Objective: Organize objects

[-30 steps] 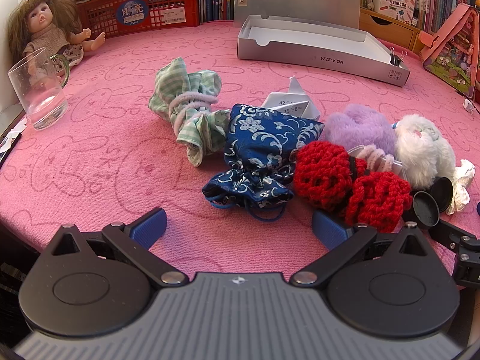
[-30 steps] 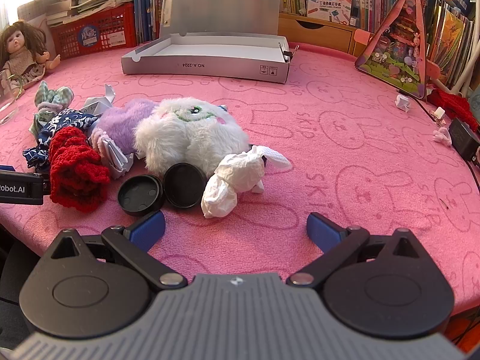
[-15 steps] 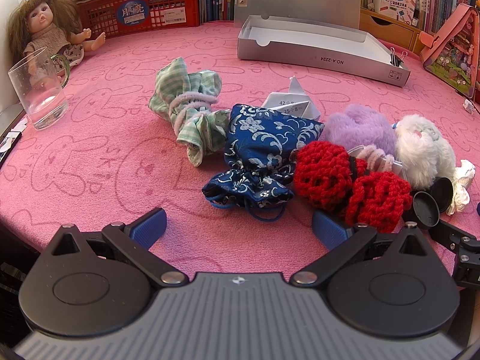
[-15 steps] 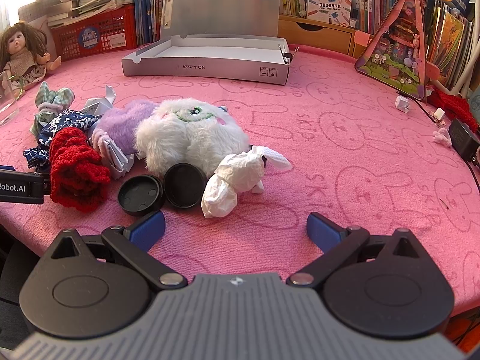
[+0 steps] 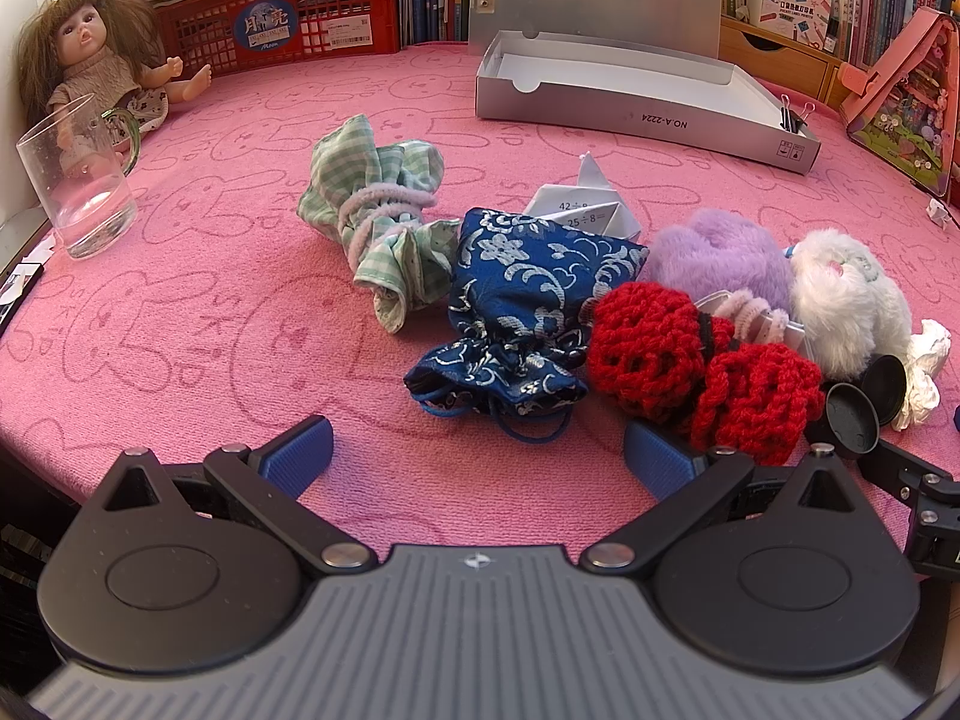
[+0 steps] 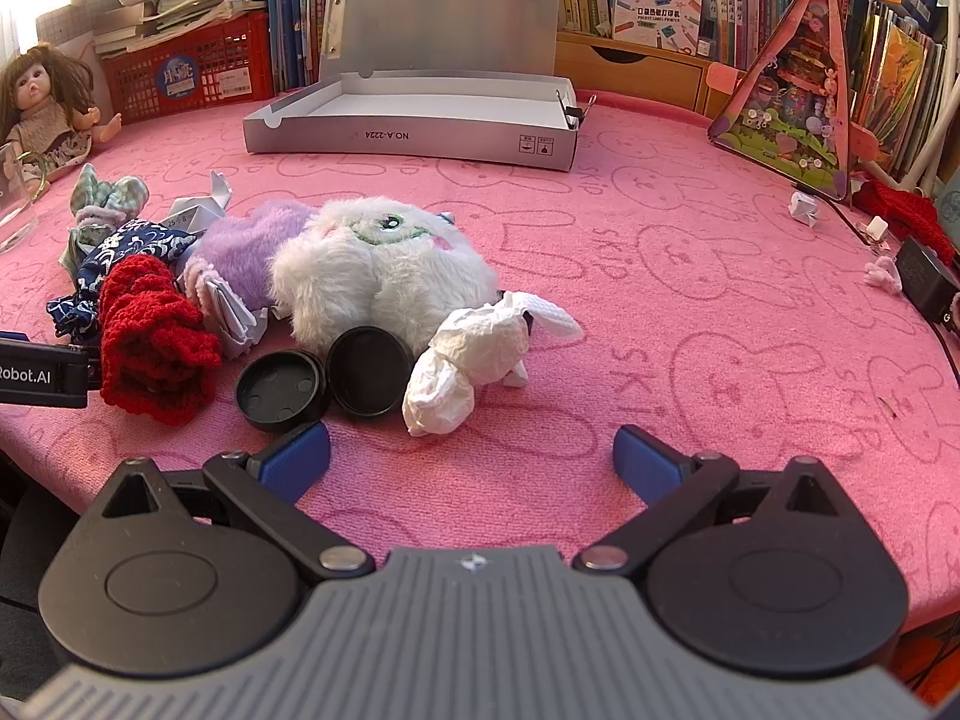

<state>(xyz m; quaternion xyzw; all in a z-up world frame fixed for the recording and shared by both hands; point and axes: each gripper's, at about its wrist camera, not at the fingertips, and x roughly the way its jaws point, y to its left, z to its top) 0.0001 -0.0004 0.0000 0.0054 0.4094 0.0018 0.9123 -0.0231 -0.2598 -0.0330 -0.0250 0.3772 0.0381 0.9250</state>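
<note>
A pile of small things lies on the pink cloth: a green checked cloth bundle [image 5: 378,210], a blue patterned pouch [image 5: 528,300], a red knitted piece [image 5: 690,360], a purple plush [image 5: 726,258], a white plush [image 6: 384,264], two black lids [image 6: 324,378] and a crumpled white tissue [image 6: 474,360]. A grey open box [image 6: 414,120] stands behind them. My left gripper [image 5: 477,450] is open and empty, just in front of the pouch. My right gripper [image 6: 471,456] is open and empty, just in front of the tissue.
A doll [image 5: 102,66] and a glass mug [image 5: 78,180] stand at the far left. A red basket [image 5: 288,24] and books line the back. A pink triangular toy house [image 6: 798,102] and a black adapter [image 6: 924,282] are at the right.
</note>
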